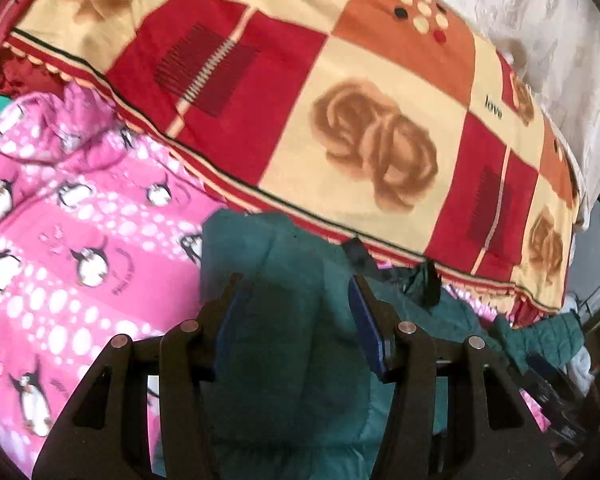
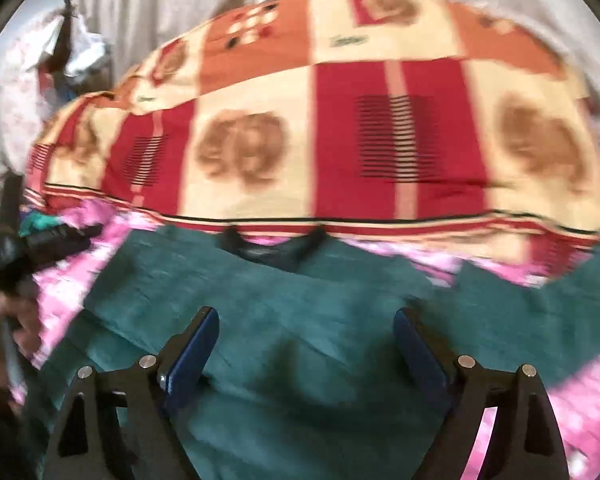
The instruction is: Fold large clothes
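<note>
Shirt (image 2: 300, 312) is dark teal with a black collar (image 2: 274, 250). Sheet (image 1: 80, 216) under it is hot pink, white dots, penguins. Blanket (image 1: 340, 92) is red, cream and orange checks with brown roses.

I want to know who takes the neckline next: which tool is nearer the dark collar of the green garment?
Left, I think. The left tool has the dark collar just past its right fingertip; the right tool sits farther back, over the green garment, collar ahead.
</note>
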Demonstrator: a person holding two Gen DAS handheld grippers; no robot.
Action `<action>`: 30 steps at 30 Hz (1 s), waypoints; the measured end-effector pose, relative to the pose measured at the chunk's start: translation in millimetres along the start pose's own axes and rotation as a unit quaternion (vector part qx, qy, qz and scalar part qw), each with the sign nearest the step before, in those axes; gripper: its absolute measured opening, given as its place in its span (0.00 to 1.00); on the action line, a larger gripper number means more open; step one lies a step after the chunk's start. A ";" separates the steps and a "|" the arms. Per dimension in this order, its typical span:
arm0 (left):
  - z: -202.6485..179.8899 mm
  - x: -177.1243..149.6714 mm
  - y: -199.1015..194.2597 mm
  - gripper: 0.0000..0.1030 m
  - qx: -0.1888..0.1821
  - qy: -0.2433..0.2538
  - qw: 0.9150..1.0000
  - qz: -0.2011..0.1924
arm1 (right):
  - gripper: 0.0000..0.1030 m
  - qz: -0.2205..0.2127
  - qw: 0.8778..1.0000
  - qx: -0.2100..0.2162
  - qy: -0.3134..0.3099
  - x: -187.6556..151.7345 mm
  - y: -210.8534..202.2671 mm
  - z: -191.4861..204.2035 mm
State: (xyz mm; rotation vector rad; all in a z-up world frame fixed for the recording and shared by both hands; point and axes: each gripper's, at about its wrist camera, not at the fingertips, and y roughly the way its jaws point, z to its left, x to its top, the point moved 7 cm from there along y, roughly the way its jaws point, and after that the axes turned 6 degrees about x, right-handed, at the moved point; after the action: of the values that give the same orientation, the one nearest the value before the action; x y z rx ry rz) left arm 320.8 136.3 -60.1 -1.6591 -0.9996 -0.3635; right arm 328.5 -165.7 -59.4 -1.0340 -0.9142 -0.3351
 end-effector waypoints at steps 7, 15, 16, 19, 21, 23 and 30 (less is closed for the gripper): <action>12.0 -22.4 48.9 0.50 0.044 -0.002 0.997 0.069 | 0.72 0.091 0.994 -0.045 0.046 -29.1 64.3 -40.1; 21.5 -32.5 53.0 0.51 0.073 0.007 0.995 0.074 | 0.62 0.118 0.986 -0.036 0.115 -51.8 74.0 -80.9; 21.0 -30.7 48.1 0.51 0.071 0.001 0.995 0.068 | 0.62 0.119 0.986 -0.037 0.113 -52.0 74.7 -80.3; 8.3 -20.9 23.4 0.51 0.040 -0.001 0.999 0.031 | 0.63 0.121 0.983 -0.054 0.128 -43.4 63.5 -75.9; -6.5 -17.6 14.4 0.51 0.013 0.019 1.000 0.016 | 0.63 0.077 0.988 -0.040 0.124 -26.0 46.2 -59.9; -17.2 -24.0 19.5 0.51 0.010 0.043 0.999 0.031 | 0.64 0.066 0.994 -0.022 0.088 -17.6 43.8 -37.2; -22.1 -48.4 42.2 0.53 0.056 0.090 0.991 0.080 | 0.66 0.125 0.990 -0.014 0.057 -44.2 77.7 -19.7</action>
State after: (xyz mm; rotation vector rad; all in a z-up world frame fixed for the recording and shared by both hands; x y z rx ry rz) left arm 329.7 94.4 -112.8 -1.5641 -0.7348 -0.3366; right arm 360.7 -150.7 -143.8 -1.1292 -0.6691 -0.1949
